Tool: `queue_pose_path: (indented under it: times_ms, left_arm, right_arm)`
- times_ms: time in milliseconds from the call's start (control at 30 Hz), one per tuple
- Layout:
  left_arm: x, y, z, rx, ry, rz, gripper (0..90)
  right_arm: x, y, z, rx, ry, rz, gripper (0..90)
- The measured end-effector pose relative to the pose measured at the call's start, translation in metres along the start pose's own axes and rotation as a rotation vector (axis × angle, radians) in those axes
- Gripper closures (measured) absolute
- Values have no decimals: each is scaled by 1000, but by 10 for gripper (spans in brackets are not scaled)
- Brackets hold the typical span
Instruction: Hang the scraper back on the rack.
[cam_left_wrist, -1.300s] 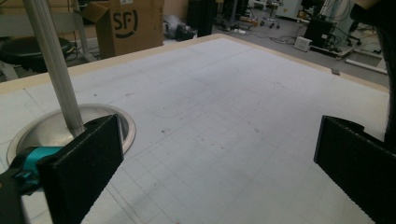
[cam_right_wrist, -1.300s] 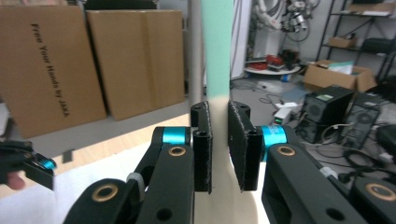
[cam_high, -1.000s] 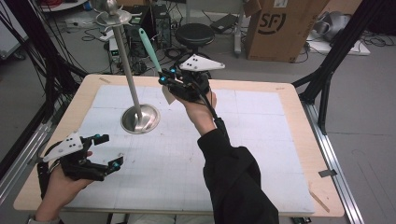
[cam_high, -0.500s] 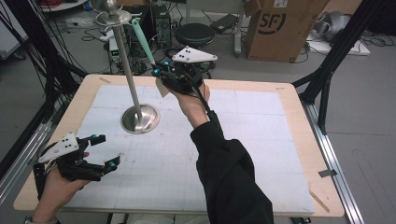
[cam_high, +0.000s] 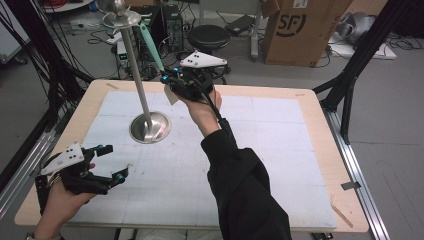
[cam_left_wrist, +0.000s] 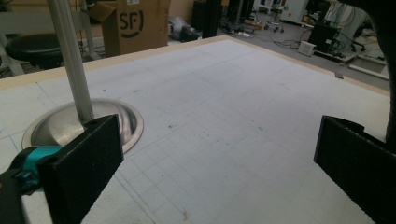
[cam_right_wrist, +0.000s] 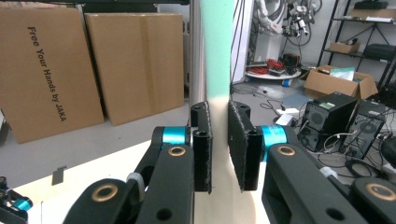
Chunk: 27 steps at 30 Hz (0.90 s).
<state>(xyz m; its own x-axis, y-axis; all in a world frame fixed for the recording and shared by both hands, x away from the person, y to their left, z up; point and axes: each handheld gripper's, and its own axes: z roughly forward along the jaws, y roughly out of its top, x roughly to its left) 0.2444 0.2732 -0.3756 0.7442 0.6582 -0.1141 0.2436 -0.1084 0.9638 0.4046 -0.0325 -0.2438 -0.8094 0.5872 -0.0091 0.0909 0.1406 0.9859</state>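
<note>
Right tongs (cam_high: 165, 79) pinch flat mint-green strip (cam_high: 150, 45); left tongs (cam_high: 116, 164) spread wide; steel pole (cam_high: 134, 70) on domed base.

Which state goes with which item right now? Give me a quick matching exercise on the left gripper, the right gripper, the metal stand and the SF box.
Items:
1. left gripper
2. right gripper
3. metal stand
4. cardboard box

States:
A. upright on the white mat, round base flat
B. raised at the table's far edge, jaws shut on a mint-green strip
C. on the floor beyond the table
D. low over the table's near left corner, jaws wide apart, holding nothing

Pairs: 1-D, 2-B, 3-A, 4-C
</note>
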Motion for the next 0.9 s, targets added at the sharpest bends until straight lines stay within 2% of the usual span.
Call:
queue_pose_path:
  times_ms: [733,900]
  left_arm:
    - [3,-3,-2,-1,4,-13,19]
    - [5,-3,-1,-2,4,-16,19]
  right_arm:
    - [0,-4,14,-5,26,12,784]
    - [0,-3,11,-12,18,15,667]
